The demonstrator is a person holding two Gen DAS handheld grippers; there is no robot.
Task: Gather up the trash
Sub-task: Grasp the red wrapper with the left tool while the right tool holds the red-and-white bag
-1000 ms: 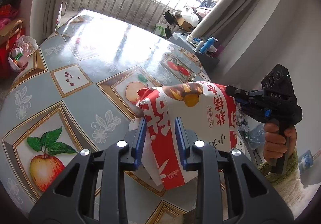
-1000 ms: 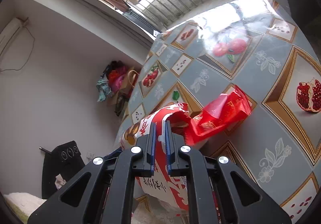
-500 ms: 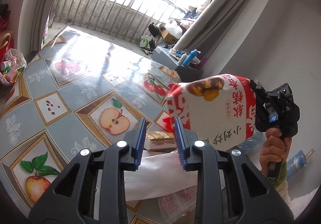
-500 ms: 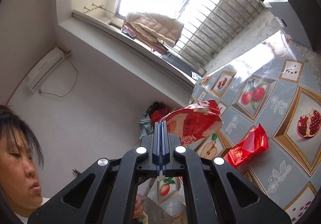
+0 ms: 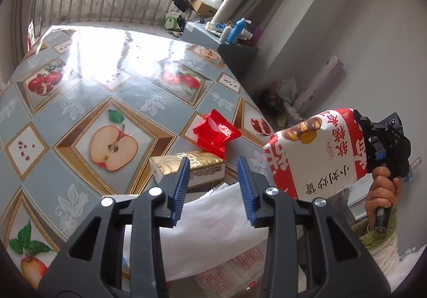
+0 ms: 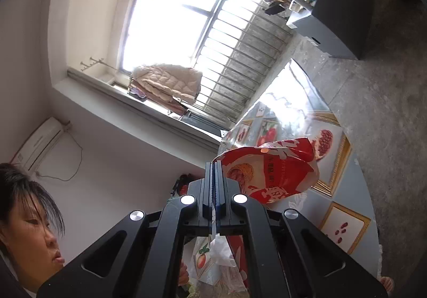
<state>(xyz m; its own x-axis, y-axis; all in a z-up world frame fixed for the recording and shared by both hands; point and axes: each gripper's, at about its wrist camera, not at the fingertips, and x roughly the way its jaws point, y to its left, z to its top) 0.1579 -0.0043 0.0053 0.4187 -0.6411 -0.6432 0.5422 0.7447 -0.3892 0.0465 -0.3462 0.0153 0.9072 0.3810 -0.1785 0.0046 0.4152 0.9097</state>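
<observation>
I am holding the red-and-white chestnut snack bag (image 5: 317, 156) up in the air with my right gripper (image 6: 213, 172), its jaws clenched flat on the bag's edge. In the left wrist view the bag is hanging off to the right, past the edge of the table (image 5: 80, 100), with the hand (image 5: 381, 191) on the gripper's handle below it. In the right wrist view the bag is bulging out to the right of the clamped fingers, and a white scrap of it is poking out behind the pads.

My left gripper (image 5: 213, 183) is standing released: its jaws have just been opening, and nothing is pinched between the blue pads (image 5: 180, 186). It is hovering over a white sheet (image 5: 210, 231) that is draping over the near table edge. Beyond the fingertips a gold-and-white carton (image 5: 186, 167) is lying on the fruit-patterned tablecloth, and a crumpled red wrapper (image 5: 214, 134) is sitting just behind it, touching or nearly touching its far corner.
</observation>
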